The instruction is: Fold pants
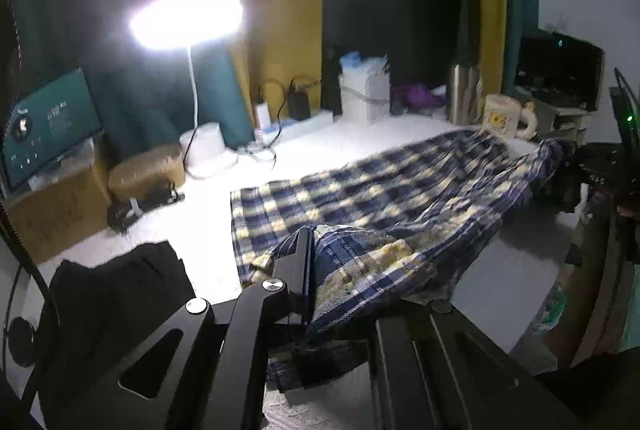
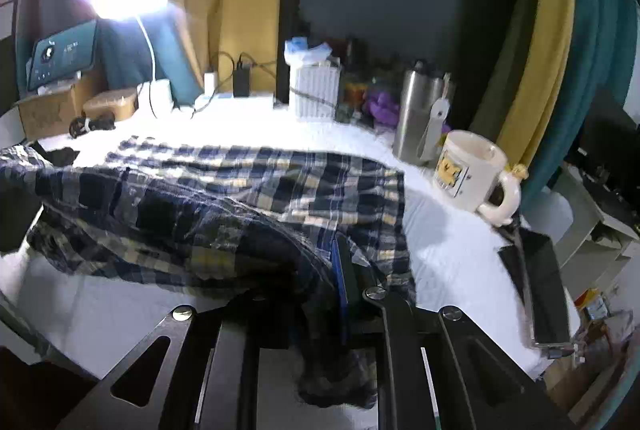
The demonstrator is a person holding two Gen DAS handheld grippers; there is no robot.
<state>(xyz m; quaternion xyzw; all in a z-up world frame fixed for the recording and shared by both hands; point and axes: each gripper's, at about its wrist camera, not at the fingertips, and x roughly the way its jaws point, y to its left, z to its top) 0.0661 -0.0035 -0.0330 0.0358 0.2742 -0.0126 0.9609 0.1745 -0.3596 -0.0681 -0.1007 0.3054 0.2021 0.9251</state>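
Table (image 2: 452, 254): white-covered surface, carrying the work and a row of clutter along its far edge.

Pants (image 1: 360, 186): plaid, navy and cream, spread across the middle of the table; near edge lifted off the surface at both corners, the span between sagging.

Left gripper (image 1: 310, 262): jaws closed tight on one near corner of the pants, cloth bunched against the inner finger.

Right gripper (image 2: 340, 270): jaws nearly closed, pinching a thick wad of the opposite near corner (more layers here, hence the wider gap).

Mug (image 2: 476, 170): cream, handled, standing just beside the far right edge of the pants.

Steel flask (image 2: 416, 114): upright, behind the mug.

Handling note: the step in hand appears to be carrying the near edge over to the far edge. Both corners are best kept level and taut so the fold line runs straight; the right-hand pass should stay clear of the mug, which would likely tip if snagged.
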